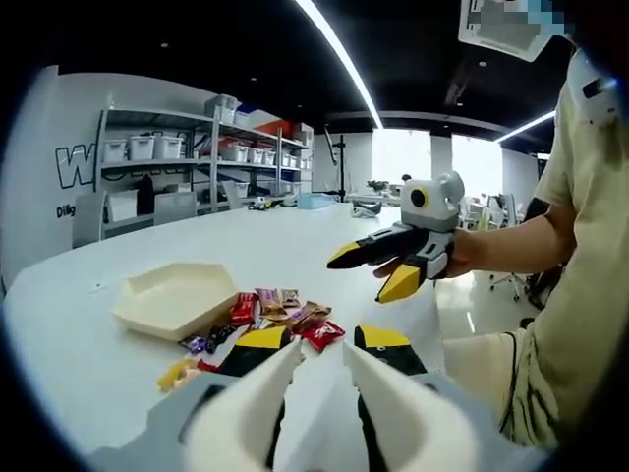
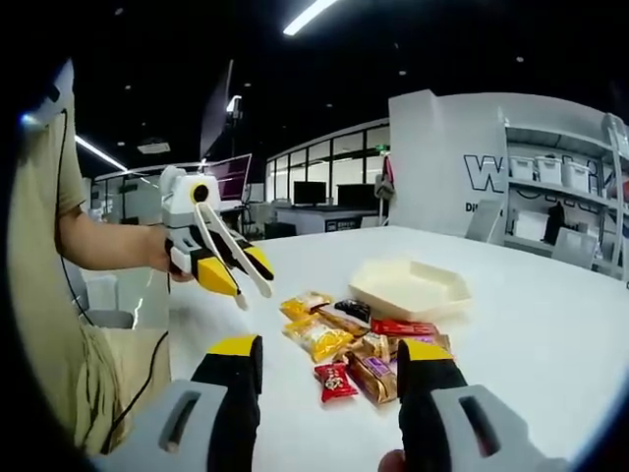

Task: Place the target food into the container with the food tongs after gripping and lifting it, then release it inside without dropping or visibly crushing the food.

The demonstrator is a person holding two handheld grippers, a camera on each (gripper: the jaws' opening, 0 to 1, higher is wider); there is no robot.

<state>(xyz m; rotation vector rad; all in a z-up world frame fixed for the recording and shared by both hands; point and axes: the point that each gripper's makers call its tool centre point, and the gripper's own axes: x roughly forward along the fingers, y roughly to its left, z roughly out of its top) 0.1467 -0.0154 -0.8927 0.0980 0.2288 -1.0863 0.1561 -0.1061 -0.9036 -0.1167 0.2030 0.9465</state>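
Note:
A pile of wrapped snacks (image 1: 278,317) (image 2: 346,346) lies on the white table (image 1: 295,236) (image 2: 531,324). Beside it sits a cream hexagonal container (image 1: 175,297) (image 2: 409,287) with nothing in it. My left gripper (image 1: 322,340) (image 2: 239,267) is shut on white food tongs (image 1: 251,393) (image 2: 224,261), whose two arms stand spread apart. It hovers short of the pile, above the table's near edge. My right gripper (image 1: 371,270) (image 2: 329,356) is open, holds nothing, and hangs in the air on the other side of the snacks.
The person's arm (image 1: 511,246) and pale shirt (image 2: 39,246) stand at the table's edge. Metal shelves with bins (image 1: 187,147) line the far wall. Bare tabletop stretches beyond the container.

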